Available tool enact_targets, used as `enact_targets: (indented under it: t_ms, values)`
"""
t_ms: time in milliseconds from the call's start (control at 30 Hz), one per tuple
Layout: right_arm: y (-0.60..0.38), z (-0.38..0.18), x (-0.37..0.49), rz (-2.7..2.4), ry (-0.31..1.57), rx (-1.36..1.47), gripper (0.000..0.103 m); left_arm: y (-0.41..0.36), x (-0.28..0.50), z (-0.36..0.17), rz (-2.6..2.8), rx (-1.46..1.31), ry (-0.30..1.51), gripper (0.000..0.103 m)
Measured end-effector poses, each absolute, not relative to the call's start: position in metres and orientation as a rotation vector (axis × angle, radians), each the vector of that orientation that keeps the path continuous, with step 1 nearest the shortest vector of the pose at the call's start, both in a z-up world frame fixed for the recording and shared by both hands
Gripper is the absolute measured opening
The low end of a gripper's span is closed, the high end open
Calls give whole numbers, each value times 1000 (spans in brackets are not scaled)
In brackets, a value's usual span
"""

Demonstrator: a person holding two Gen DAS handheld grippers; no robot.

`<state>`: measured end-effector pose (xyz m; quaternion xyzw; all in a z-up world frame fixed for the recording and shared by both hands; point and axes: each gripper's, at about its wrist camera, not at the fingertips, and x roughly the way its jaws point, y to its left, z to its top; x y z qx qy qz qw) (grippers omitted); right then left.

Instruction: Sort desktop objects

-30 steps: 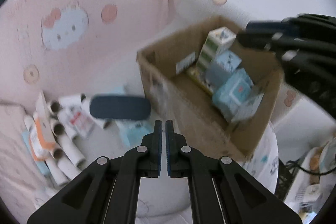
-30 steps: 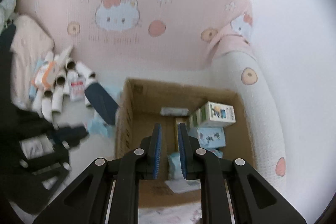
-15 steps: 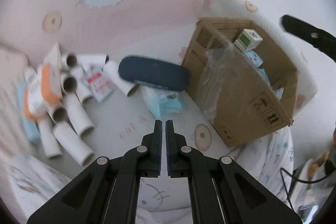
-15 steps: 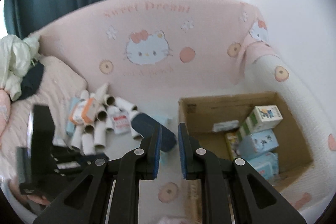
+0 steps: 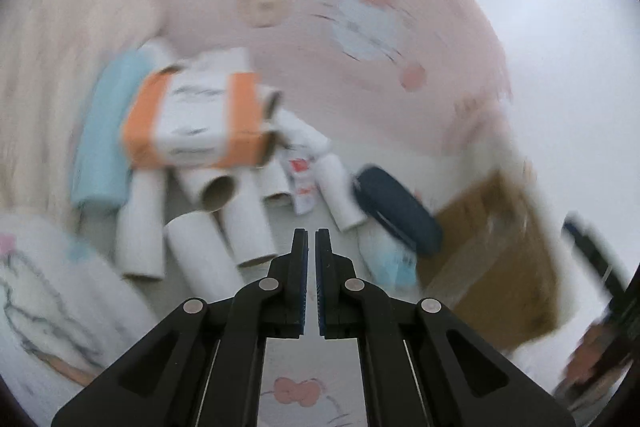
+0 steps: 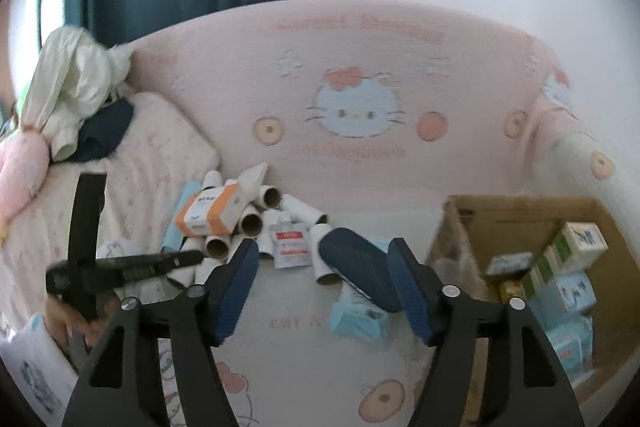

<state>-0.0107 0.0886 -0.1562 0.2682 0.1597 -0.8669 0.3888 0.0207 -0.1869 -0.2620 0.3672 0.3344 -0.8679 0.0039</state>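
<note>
A heap lies on the pink bed: white cardboard tubes (image 5: 218, 247) (image 6: 250, 223), an orange-and-white box (image 5: 196, 119) (image 6: 212, 213) on top, a red-and-white sachet (image 6: 290, 247), a dark blue case (image 5: 400, 215) (image 6: 360, 267) and a light blue tissue pack (image 6: 360, 319). My left gripper (image 5: 311, 239) is shut and empty above the tubes; it also shows in the right wrist view (image 6: 188, 259). My right gripper (image 6: 322, 267) is open wide and empty, above the bed before the blue case.
A cardboard box (image 6: 516, 223) (image 5: 496, 251) with several small cartons stands at the right. A pink padded cat-print wall (image 6: 360, 107) rings the bed. A pillow (image 6: 160, 155) and clothes (image 6: 76, 83) lie at the left.
My left gripper swung left from the cardboard box to the tube heap. My right gripper drew back from over the box and opened wide.
</note>
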Motion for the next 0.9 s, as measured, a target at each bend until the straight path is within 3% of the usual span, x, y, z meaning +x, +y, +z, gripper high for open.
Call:
enact_targets:
  t_ms: [67, 133, 200, 367, 900]
  values:
    - [79, -160, -8, -2189, 442, 670, 67, -205, 24, -267, -2658, 1098, 1156, 13]
    - [67, -166, -2, -2172, 494, 633, 70, -211, 23, -265, -2649, 1044, 1161, 40]
    - [53, -174, 4, -2142, 548, 596, 73, -214, 19, -264, -2648, 1007, 1166, 49]
    - [17, -197, 9, -2053, 615, 576, 74, -231, 10, -266, -2588, 976, 1193, 51]
    - [-85, -248, -31, -1927, 536, 801, 74, -307, 3, -281, -2419, 805, 1482, 53]
